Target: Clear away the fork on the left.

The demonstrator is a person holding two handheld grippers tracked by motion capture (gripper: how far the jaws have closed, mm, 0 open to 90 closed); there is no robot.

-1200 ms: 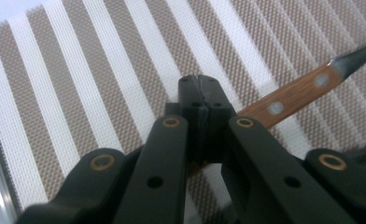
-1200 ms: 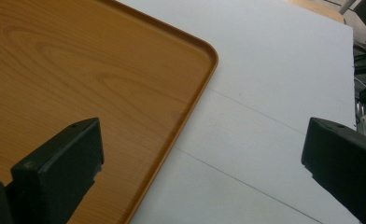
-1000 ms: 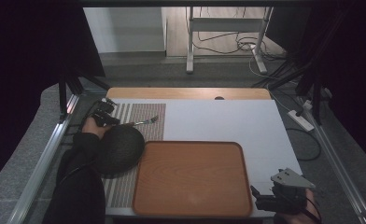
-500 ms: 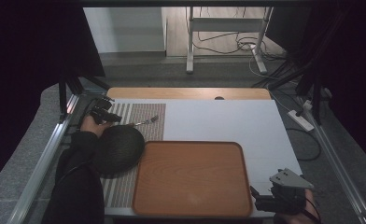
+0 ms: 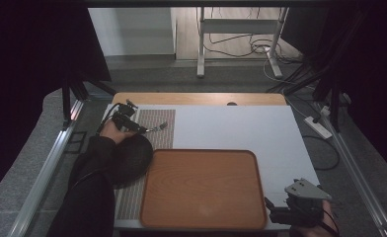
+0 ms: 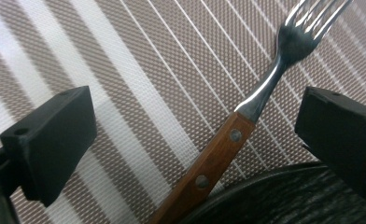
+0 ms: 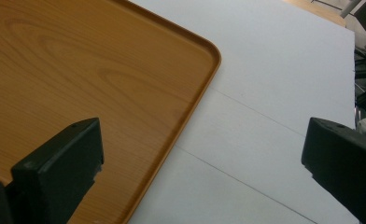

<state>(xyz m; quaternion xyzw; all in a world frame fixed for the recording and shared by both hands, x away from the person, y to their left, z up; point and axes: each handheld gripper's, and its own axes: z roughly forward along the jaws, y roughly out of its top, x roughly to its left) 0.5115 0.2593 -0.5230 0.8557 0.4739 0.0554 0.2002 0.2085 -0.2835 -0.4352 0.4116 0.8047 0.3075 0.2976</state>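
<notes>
Left tongs (image 6: 195, 135) just opened wide; wooden-handled steel fork (image 6: 246, 112) lies loose between them on striped woven placemat (image 6: 139, 84), beside black round plate (image 6: 284, 196). Careless retreat could nudge it. Right tongs (image 7: 202, 172) open, empty.

**Both hands low, fingers apart**

My left gripper (image 5: 132, 123) reached out at the far left, my dark-sleeved forearm (image 5: 95, 182) stretched forward behind it. Its black fingers (image 6: 55, 140) had just been opening and stood wide apart, pressing on nothing. My right gripper (image 5: 280, 215) sat at the near right corner, hand beneath it, its fingers (image 7: 59, 168) spread wide as well, nothing between them.
</notes>
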